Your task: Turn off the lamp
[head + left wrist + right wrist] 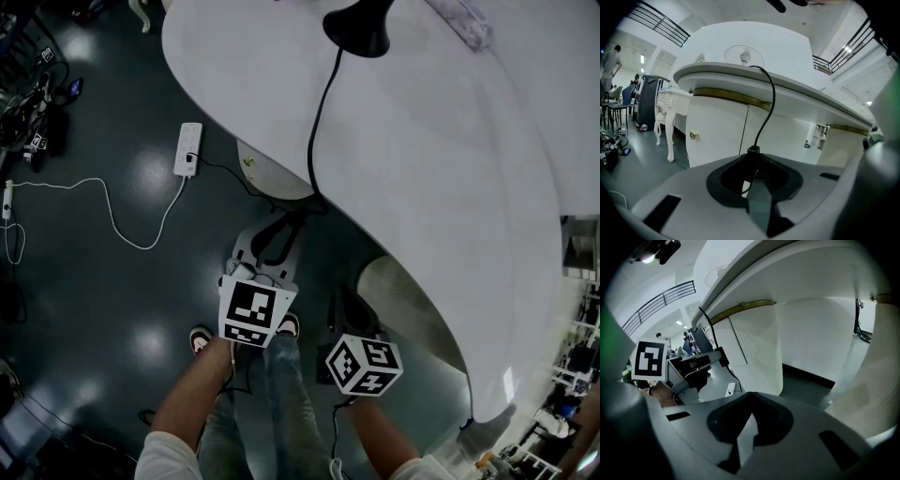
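Hanging low beside the white counter (450, 187), left gripper (757, 187) and right gripper (743, 437) both show jaws pressed together, empty. Black lamp base (356, 28) sits top centre in the head view. Its cord (312, 141) drops over the counter edge.

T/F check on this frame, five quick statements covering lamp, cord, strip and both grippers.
1. The lamp base stands on the table. True.
2. The power strip lies on the table. False: it lies on the floor.
3. The left gripper is closed at the black switch on the cord. True.
4. The right gripper holds the cord. False: its jaws are together on nothing.
5. The cord runs from the lamp base over the table edge. True.
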`<state>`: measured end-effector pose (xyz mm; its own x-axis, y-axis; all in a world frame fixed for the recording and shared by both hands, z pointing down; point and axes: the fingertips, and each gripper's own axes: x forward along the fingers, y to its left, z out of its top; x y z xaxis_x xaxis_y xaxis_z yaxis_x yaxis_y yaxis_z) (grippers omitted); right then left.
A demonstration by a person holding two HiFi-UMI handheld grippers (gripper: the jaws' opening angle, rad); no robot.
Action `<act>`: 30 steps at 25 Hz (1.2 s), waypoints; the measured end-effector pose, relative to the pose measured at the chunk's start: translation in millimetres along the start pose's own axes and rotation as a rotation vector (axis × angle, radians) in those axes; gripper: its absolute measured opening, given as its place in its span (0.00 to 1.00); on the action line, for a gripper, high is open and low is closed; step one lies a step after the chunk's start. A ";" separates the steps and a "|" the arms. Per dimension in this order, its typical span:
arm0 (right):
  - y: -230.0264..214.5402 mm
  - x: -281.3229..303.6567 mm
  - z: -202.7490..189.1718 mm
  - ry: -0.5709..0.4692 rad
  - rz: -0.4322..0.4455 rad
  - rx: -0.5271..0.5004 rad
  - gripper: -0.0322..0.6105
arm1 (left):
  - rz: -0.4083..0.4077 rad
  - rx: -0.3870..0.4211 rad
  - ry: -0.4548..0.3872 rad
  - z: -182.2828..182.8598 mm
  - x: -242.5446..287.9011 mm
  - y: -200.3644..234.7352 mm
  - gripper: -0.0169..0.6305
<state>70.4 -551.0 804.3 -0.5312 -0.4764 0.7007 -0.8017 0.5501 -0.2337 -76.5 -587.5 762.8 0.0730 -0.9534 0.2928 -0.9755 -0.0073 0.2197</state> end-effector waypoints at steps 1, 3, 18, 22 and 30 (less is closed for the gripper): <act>-0.1 -0.6 1.1 -0.002 -0.001 0.001 0.05 | 0.005 0.001 0.001 0.5 -0.2 0.4 0.14; -0.3 -1.4 3.2 -0.007 -0.002 0.005 0.05 | 0.011 -0.001 -0.003 2.2 -0.2 1.6 0.14; 4.7 -14.2 6.8 -0.032 -0.004 0.011 0.05 | 0.060 0.009 -0.051 20.3 -20.5 1.2 0.15; 11.1 -20.5 11.3 -0.044 0.002 0.015 0.05 | 0.077 0.011 -0.047 25.9 -31.5 1.7 0.14; 16.9 -41.6 27.7 -0.058 0.002 0.031 0.05 | 0.090 -0.046 -0.003 29.6 -56.2 -4.4 0.10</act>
<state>71.3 -540.8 752.5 -0.5470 -0.5149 0.6601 -0.8084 0.5297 -0.2567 -82.4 -542.8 717.9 -0.0150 -0.9506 0.3102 -0.9676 0.0919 0.2350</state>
